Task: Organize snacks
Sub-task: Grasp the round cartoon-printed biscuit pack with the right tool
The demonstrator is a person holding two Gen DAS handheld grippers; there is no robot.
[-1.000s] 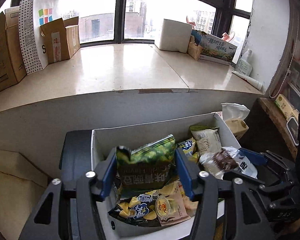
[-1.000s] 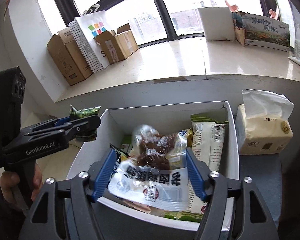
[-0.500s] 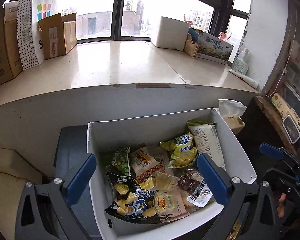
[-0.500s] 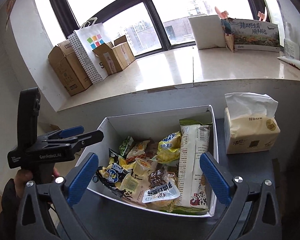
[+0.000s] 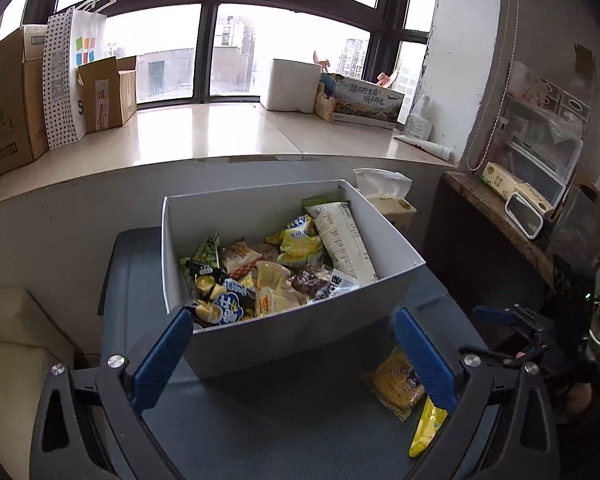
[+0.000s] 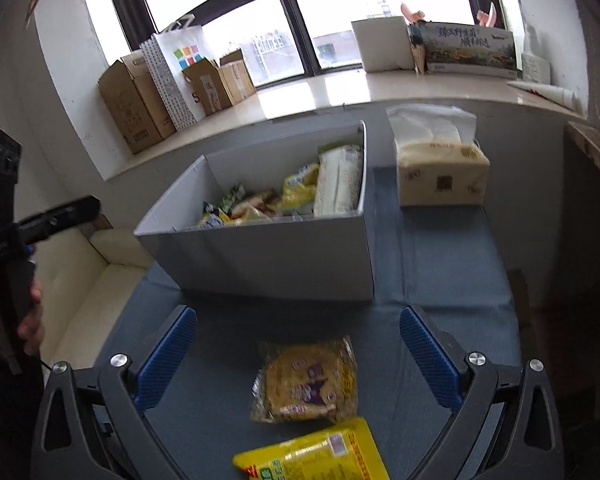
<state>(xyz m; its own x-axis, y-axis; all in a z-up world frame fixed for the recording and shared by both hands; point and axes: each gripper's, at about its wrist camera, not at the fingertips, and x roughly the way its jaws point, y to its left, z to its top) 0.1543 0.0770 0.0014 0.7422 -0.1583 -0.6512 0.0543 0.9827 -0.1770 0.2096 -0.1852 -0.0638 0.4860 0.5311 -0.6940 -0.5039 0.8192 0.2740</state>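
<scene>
A crinkled clear packet of yellow-brown snack [image 6: 306, 380] lies flat on the blue-grey bench [image 6: 452, 280], its long axis running toward the white box [image 6: 268, 256] full of mixed snack packs. A bright yellow packet [image 6: 312, 458] lies just nearer. The right tool [image 6: 298, 356] hovers spread wide, gripping nothing. The left tool [image 5: 294, 356] gapes equally wide, also unladen, before the box. A tissue pack [image 6: 440, 172] stands beside the box.

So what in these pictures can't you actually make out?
- Yellow packet: right wrist view, bottom edge cuts it off.
- Snacks low in the white box: right wrist view, its near wall hides them.
- Printing on the clear-wrapped snack: right wrist view, blurred.
- Shelf clutter: left wrist view, dim and small.
</scene>
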